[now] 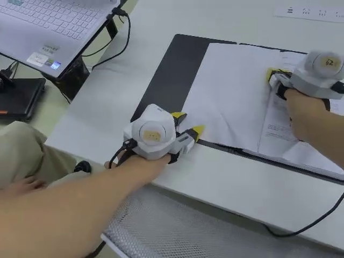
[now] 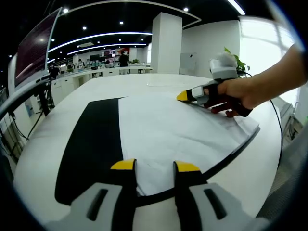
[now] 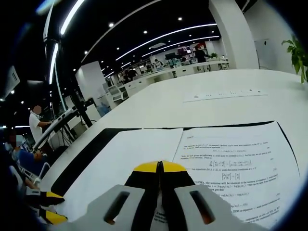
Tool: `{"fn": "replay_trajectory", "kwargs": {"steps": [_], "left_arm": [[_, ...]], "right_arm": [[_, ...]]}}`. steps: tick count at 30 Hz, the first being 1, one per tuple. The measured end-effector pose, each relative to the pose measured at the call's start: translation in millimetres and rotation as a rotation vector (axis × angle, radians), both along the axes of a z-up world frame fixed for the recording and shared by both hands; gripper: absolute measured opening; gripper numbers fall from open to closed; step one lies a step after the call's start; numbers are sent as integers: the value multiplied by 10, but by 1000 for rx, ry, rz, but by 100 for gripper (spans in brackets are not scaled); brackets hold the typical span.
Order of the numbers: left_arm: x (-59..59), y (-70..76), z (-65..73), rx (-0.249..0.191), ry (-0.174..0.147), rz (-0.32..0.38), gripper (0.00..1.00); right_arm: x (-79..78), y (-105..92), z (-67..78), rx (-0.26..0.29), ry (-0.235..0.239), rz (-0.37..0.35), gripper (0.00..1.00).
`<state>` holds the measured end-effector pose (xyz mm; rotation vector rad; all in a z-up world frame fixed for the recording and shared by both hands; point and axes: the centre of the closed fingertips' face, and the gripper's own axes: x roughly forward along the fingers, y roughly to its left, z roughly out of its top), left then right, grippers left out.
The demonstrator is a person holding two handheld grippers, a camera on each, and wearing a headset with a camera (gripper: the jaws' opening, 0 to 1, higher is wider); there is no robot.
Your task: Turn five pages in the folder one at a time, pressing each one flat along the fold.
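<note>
Right hand-held gripper [image 3: 161,168], jaws closed, bears on the fold [image 3: 179,142] of the folder [image 1: 166,75]; best slide it firmly nearward while the open-jawed left hand-held gripper [image 2: 155,166] steadies the page [image 2: 163,125]

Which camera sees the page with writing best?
The right gripper view: the printed page lies close, lines clear. The head view shows a strip beside the hand; the left gripper view, its writing unreadable.

Folder [image 1: 166,80] partly beyond right edge.

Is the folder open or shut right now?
Open: the folder lies flat on the table, white pages spread across it.
</note>
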<state>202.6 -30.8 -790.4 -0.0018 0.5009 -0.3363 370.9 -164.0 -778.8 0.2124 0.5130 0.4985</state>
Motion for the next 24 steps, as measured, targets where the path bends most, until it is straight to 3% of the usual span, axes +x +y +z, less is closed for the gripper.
{"fn": "replay_trajectory", "kwargs": {"steps": [5, 9, 24], "left_arm": [[-5, -2, 3, -2, -2, 1, 29], [-7, -5, 3, -3, -2, 2, 29], [-10, -14, -1, -3, 0, 2, 29]], "right_arm": [[-202, -11, 110, 14, 12, 3, 0], [-219, -75, 60, 33, 19, -7, 0], [-687, -47, 133, 63, 37, 12, 0]]}}
